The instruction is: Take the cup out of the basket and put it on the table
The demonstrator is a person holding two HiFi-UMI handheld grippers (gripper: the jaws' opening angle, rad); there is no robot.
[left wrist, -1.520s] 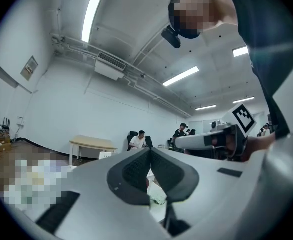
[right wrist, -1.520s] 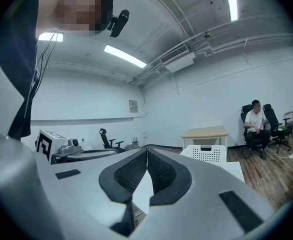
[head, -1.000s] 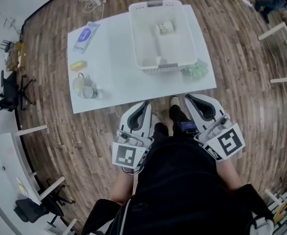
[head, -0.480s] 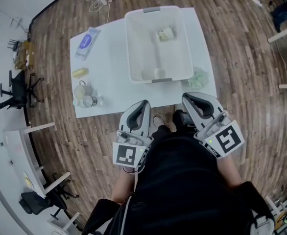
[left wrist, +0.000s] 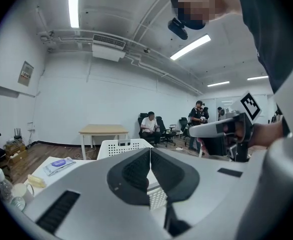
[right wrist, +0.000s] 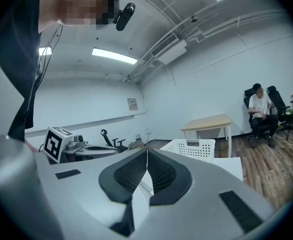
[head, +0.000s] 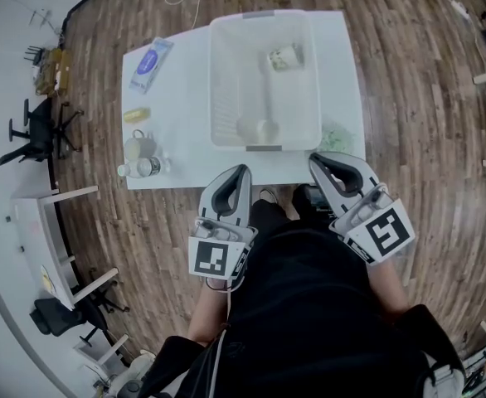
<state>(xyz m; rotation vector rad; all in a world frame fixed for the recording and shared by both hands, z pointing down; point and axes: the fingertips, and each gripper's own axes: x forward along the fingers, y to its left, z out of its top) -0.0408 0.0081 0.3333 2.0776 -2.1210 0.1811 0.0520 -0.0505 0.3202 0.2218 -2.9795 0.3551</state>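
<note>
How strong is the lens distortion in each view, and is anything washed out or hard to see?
Head view: the fisheye curves the floor planks and the table edges; the white basket on the white table gives little contrast. Left gripper view: dark round corners, a glaring ceiling lamp, and the shut left gripper fills the lower frame. Right gripper view: the same dark corners; the right gripper is likewise shut.
</note>
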